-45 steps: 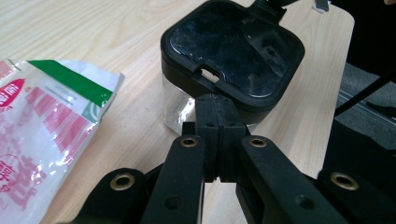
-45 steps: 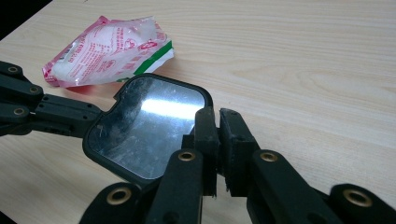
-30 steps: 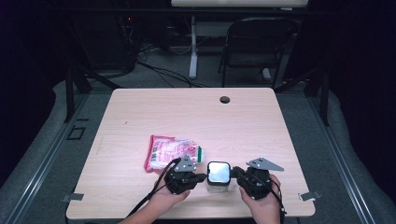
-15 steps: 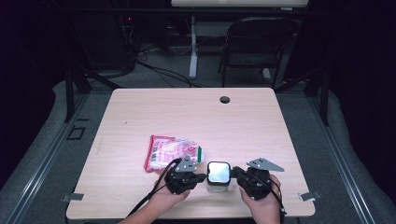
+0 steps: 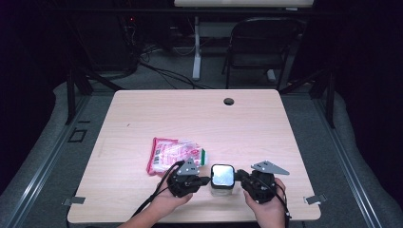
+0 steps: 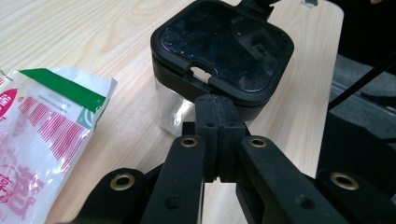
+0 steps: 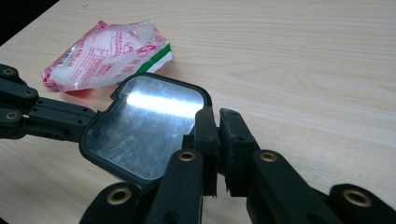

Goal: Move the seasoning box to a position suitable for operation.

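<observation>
Hands are seen at the near edge of the surface (image 5: 142,118), each holding a set of tongs, with a small box (image 5: 222,176) between them. The left tongs (image 5: 205,180) are pressed together, their tips touching the box just under the rim of its black lid (image 6: 224,46); nothing is seen between the pads. In the left gripper view a small notch is seen in the lid's edge right above those tips, and the box's clear wall is seen below the lid. The right tongs (image 5: 238,174) are brought in from the other side. In the right gripper view their jaws are seen nearly together, a thin gap left between the pads, at the lid's rim; whether the rim is pinched cannot be told. The lid's glossy top is seen there as a bright reflecting panel, and the left tongs are seen meeting the box from the far side. The box stands upright on the surface, near its front edge and a little right of centre.

Just beyond the left tongs, a red-and-white packet (image 5: 173,153) with a green strip is laid flat, close to the box but apart from it. Farther back, a round hole (image 5: 229,101) is seen in the surface near its far edge. Beyond that, a folding chair (image 5: 261,45) is seen on the floor.
</observation>
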Available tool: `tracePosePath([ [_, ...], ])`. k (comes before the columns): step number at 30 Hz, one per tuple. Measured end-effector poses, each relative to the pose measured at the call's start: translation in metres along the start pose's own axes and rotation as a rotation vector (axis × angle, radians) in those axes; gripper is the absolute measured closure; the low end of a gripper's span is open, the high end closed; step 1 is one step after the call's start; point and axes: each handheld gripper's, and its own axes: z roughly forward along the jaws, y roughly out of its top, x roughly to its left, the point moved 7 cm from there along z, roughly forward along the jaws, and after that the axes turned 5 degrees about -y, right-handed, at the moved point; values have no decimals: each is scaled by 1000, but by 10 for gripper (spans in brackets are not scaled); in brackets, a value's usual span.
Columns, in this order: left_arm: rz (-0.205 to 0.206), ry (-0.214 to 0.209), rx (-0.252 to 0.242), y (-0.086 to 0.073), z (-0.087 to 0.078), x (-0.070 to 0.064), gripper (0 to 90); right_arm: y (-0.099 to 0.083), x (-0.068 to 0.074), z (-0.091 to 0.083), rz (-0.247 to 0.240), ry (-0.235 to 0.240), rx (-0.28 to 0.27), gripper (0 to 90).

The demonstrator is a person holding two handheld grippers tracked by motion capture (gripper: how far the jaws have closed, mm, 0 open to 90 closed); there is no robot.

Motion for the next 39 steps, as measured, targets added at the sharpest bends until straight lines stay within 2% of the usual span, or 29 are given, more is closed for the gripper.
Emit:
tracePosePath([
  [3, -8, -12, -20, 2, -1, -1, 900, 0, 0, 0, 1, -4, -1, 861],
  [8, -7, -14, -21, 3, 0, -2, 900, 0, 0, 0, 1, -5, -2, 858],
  [12, -3, -15, -21, 4, -1, -3, 900, 0, -1, 1, -6, -14, -4, 815],
  [18, -6, -7, -26, 7, -2, -2, 900, -1, -3, -2, -16, -5, 0, 767],
  [21, -8, 2, -25, 9, -3, -2, 900, -2, -1, -6, -29, 15, -7, 742],
  [23, -10, -7, -31, 10, -3, -2, 900, -2, 0, -7, -32, 20, -10, 735],
  [26, -12, -9, -34, 13, -3, -2, 900, -5, 5, -13, -66, 37, -5, 685],
  [29, -11, -12, -32, 15, -2, -3, 900, -7, 7, -16, -90, 34, 2, 660],
  [31, -8, -20, -38, 18, -1, -4, 900, -9, 12, -20, -106, 56, -11, 624],
  [39, 0, -33, -49, 26, -1, -7, 900, -15, 19, -23, -143, 67, -3, 549],
])
